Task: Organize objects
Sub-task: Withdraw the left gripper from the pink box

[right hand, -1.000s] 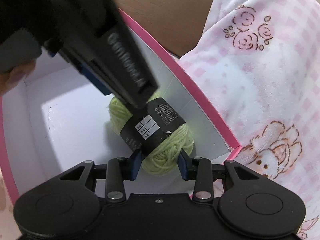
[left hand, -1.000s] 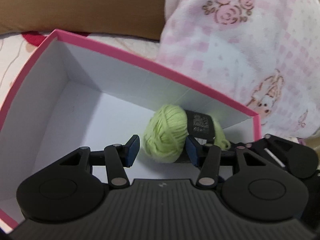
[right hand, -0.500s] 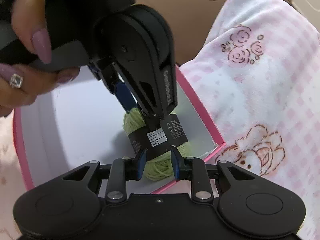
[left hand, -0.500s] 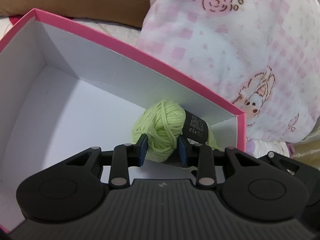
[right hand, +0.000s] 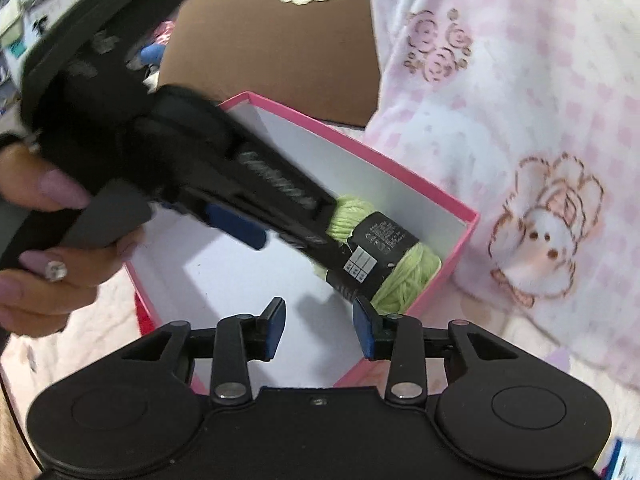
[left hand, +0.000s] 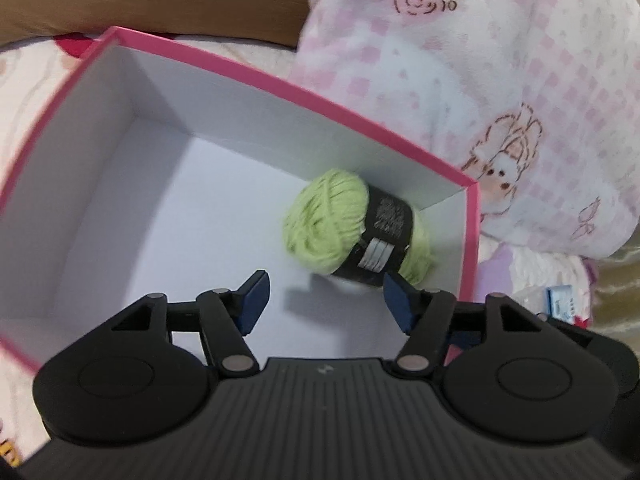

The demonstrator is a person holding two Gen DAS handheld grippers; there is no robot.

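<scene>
Left wrist view first: we see our left gripper (left hand: pixel 324 300) with its blue pads spread and still opening, nothing between them, hanging over the white floor of the pink-rimmed cardboard box (left hand: pixel 280 80). The ball of light green yarn with a black paper band (left hand: pixel 352 228) lies on its side in the box's far right corner, just beside both walls, clear of the pads. We judge it was tucked there to leave the rest of the floor free for other items.

From the right wrist view, our right gripper (right hand: pixel 320 326) is likewise opening and empty, near the box's edge, with the yarn (right hand: pixel 384 256) beyond its tips. A hand (right hand: pixel 52 240) grips the left tool's handle. A pink checked fleece blanket (right hand: pixel 520 100) borders the box.
</scene>
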